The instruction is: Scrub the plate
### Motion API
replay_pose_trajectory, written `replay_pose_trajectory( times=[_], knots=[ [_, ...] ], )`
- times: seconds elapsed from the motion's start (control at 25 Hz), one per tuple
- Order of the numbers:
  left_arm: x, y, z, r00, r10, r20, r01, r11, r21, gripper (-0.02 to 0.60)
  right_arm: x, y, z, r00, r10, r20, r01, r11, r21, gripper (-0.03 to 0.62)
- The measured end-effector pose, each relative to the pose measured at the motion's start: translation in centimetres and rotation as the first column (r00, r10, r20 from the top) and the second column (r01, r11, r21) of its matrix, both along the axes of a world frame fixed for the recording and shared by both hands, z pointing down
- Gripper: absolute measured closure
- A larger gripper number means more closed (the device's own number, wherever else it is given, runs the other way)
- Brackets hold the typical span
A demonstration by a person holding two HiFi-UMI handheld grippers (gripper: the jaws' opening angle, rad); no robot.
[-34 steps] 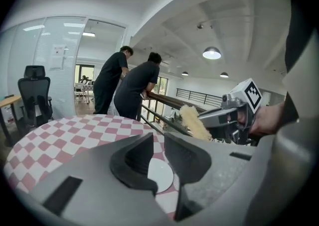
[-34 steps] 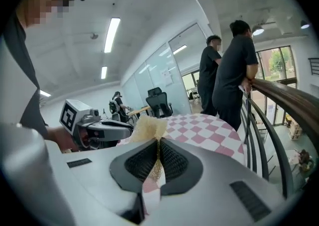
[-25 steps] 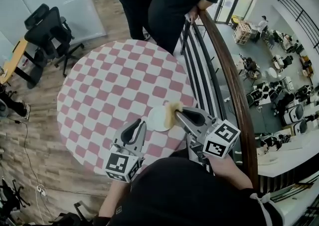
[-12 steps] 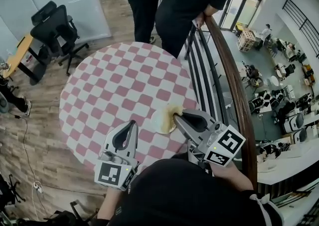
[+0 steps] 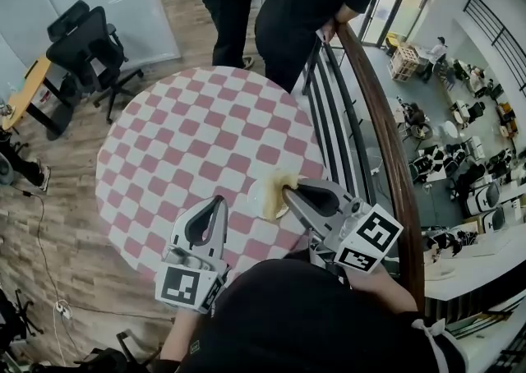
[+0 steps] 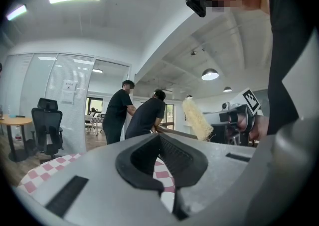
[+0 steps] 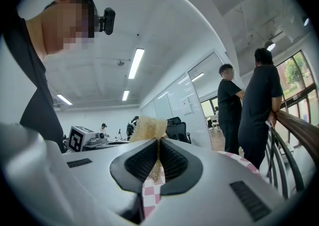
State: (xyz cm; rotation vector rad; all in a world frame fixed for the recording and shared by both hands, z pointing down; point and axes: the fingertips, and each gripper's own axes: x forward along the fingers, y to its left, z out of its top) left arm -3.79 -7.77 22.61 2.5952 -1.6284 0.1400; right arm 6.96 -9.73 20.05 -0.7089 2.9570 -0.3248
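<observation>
A small white plate [image 5: 260, 197] lies near the right front edge of the round pink-and-white checked table [image 5: 197, 137]. My right gripper [image 5: 287, 191] is shut on a yellow scrubbing sponge [image 5: 284, 180] over the plate's right side and hides part of it. In the right gripper view the sponge [image 7: 148, 128] sticks up from between the closed jaws of that gripper [image 7: 158, 143]. My left gripper [image 5: 220, 200] is shut and empty, to the left of the plate and apart from it. The left gripper view shows the left gripper [image 6: 159, 138] with nothing in it, and the sponge [image 6: 197, 118] off to its right.
Two people [image 5: 304, 2] stand at the table's far side, one leaning on the wooden handrail [image 5: 370, 92] that runs along the right. A black office chair [image 5: 82, 43] stands at the far left. Beyond the rail is a drop to a lower floor.
The left gripper's jaws have closed and it has drawn away leftward from the plate. The right gripper still holds the sponge over the plate's right side.
</observation>
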Motion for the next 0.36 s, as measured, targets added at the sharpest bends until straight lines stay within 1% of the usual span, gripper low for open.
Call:
replay_pose_trajectory(
  times=[0.24, 0.36],
  knots=[
    [-0.24, -0.05, -0.02, 1.0, -0.011, 0.002, 0.011, 1.0, -0.009, 0.574, -0.3, 0.14, -0.1, 1.0, -0.004, -0.009, 0.004, 1.0, 0.01, 0.565],
    [-0.14, 0.17, -0.07, 1.0, -0.002, -0.003, 0.002, 1.0, 0.005, 0.574, -0.39, 0.38, -0.11, 1.0, -0.007, -0.014, 0.007, 1.0, 0.014, 0.565]
  ],
)
